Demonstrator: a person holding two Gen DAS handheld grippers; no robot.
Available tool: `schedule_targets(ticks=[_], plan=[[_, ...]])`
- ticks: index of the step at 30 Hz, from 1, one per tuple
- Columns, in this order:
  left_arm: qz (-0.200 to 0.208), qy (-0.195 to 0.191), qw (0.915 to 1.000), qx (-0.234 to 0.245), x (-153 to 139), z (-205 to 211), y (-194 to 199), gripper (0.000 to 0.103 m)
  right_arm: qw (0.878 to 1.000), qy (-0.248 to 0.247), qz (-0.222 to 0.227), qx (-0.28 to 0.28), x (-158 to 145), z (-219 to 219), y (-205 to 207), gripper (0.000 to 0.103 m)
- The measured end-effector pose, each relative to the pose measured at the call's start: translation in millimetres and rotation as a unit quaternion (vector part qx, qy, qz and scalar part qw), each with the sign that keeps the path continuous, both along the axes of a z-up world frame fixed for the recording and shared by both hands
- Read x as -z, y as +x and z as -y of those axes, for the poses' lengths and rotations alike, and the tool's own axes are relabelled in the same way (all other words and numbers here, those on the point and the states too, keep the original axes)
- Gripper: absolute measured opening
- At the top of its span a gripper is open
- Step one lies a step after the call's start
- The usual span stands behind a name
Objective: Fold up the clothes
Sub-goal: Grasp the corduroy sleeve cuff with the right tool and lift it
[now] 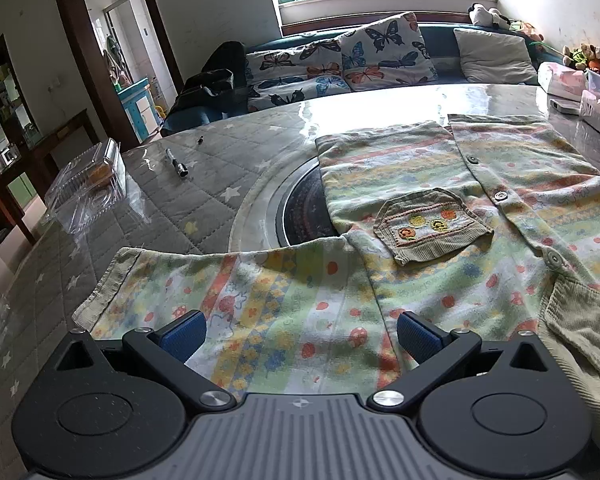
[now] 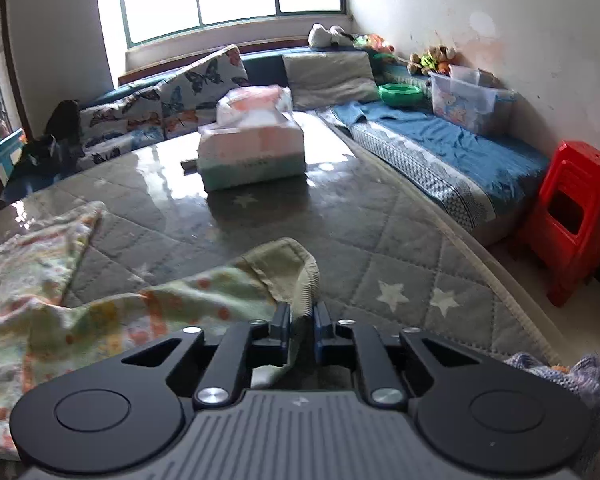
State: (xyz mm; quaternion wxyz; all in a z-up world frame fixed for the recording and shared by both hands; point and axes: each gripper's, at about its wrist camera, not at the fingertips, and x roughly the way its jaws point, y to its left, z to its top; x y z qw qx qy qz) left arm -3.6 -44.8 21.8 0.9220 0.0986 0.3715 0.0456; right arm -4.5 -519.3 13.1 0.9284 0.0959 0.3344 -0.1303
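The left tool (image 1: 298,334) hovers spread wide above the shirt (image 1: 440,216) on the surface (image 1: 204,184). The right tool (image 2: 301,322) is clamped on its sleeve cuff (image 2: 288,264).

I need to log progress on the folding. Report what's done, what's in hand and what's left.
Done: the patterned shirt lies spread front-up on the table, unfolded. In hand: the right gripper is shut on the sleeve cuff, lifted off the table; the left gripper hovers open over the other sleeve. Left: apparently every fold.
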Motion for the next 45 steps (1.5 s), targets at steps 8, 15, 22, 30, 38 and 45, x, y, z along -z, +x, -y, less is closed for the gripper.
schedule_targets(ticks=[8, 15, 22, 30, 38, 45], plan=[[0.008, -0.006, 1.0, -0.002, -3.5, -2.4, -3.7, 0.103, 0.996, 0.007, 0.057, -0.07, -42.8, -41.3, -4.9, 0.008], [0.016, -0.017, 0.9997, -0.005, -5.5, -7.7, -9.1, 0.103, 0.981, 0.008, 0.103, -0.166, -88.4, -102.1, -1.3, 0.008], [0.025, -0.035, 0.999, -0.014, -6.3, -18.6, -15.0, 0.103, 0.958, 0.0, 0.116, -0.261, -117.4, -171.1, 13.5, 0.007], [0.033, -0.055, 0.9976, -0.024, -6.1, -34.1, -18.9, 0.103, 0.932, -0.007, 0.108, -0.346, -127.2, -251.8, 27.9, 0.007], [0.03, -0.064, 0.9969, -0.034, -3.4, -44.2, -18.4, 0.103, 0.913, -0.015, 0.073, -0.4, -112.3, -303.4, 28.1, 0.01], [0.027, -0.062, 0.9972, -0.032, -2.5, -41.1, -14.9, 0.103, 0.909, -0.016, 0.072, -0.41, -112.1, -298.8, 22.7, 0.021]])
